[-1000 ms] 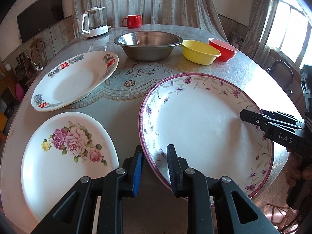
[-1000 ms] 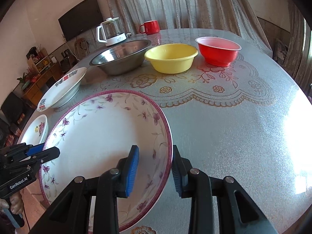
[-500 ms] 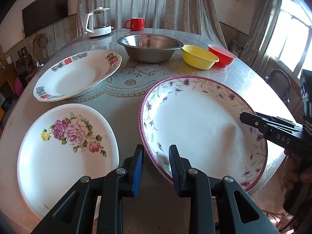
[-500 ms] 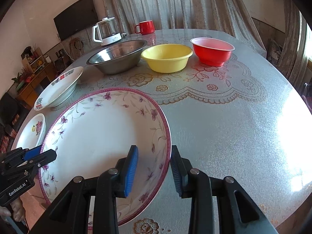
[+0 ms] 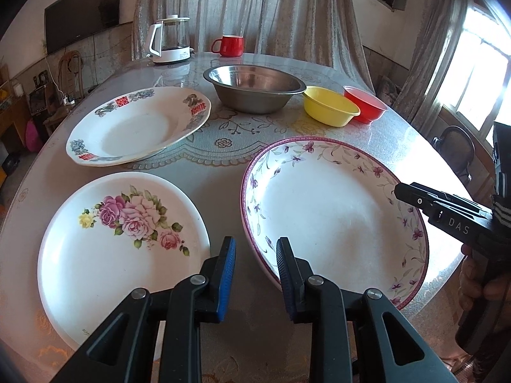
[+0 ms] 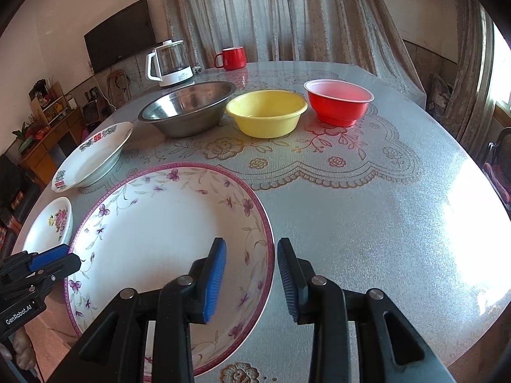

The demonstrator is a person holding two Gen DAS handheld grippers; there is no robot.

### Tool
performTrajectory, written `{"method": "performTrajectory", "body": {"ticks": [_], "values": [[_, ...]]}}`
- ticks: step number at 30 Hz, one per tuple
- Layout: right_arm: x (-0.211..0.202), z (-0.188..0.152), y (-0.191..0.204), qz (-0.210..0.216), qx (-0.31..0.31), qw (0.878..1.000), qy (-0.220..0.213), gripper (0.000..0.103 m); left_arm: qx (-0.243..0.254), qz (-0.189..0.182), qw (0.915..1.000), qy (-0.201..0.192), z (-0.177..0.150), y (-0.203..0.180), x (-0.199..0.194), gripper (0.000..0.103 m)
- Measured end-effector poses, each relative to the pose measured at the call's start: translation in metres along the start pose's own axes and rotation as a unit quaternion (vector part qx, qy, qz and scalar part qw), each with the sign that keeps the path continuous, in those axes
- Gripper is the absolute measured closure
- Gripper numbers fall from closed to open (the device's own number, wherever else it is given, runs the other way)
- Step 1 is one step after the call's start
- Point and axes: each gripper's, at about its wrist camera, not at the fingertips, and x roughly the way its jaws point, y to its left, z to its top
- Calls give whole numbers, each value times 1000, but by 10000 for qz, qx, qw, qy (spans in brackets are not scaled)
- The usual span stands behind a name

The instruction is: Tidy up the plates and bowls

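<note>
A large purple-rimmed floral plate (image 5: 332, 210) (image 6: 166, 233) lies on the table near its front edge. My left gripper (image 5: 255, 252) is open, its jaws astride the plate's left rim. My right gripper (image 6: 250, 255) is open, astride the plate's right rim. A rose plate (image 5: 121, 239) (image 6: 52, 223) lies to the left. A deep plate with red characters (image 5: 137, 127) (image 6: 92, 156) sits behind it. A steel bowl (image 5: 254, 87) (image 6: 188, 108), a yellow bowl (image 5: 329, 105) (image 6: 266, 111) and a red bowl (image 5: 364, 103) (image 6: 337, 102) stand in a row at the back.
A white kettle (image 5: 169, 41) (image 6: 169, 63) and a red mug (image 5: 230, 46) (image 6: 231, 59) stand at the table's far edge. The round table (image 6: 367, 207) has a lace-pattern cover. A chair (image 5: 456, 150) stands to the right, by the window.
Both grippers have pulled back and risen a little, so more of the table shows. The purple-rimmed plate and the other dishes have not visibly moved. Both grippers remain open.
</note>
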Motion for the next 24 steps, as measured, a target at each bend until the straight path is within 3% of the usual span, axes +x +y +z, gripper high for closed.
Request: {"method": "performTrajectory", "body": {"ticks": [4,12,24], "values": [[-8,5,5,-71,-85,9997,-200,68,-85,36,9999,-118,4,5,-6,75],[-6,10,33,204,-387,9988,-201,63,-372,312,9986,-198,6,23,-13,73],[8,20,82,922,-675,9935,4,61,-619,520,9964,-258,4,50,-19,70]]}}
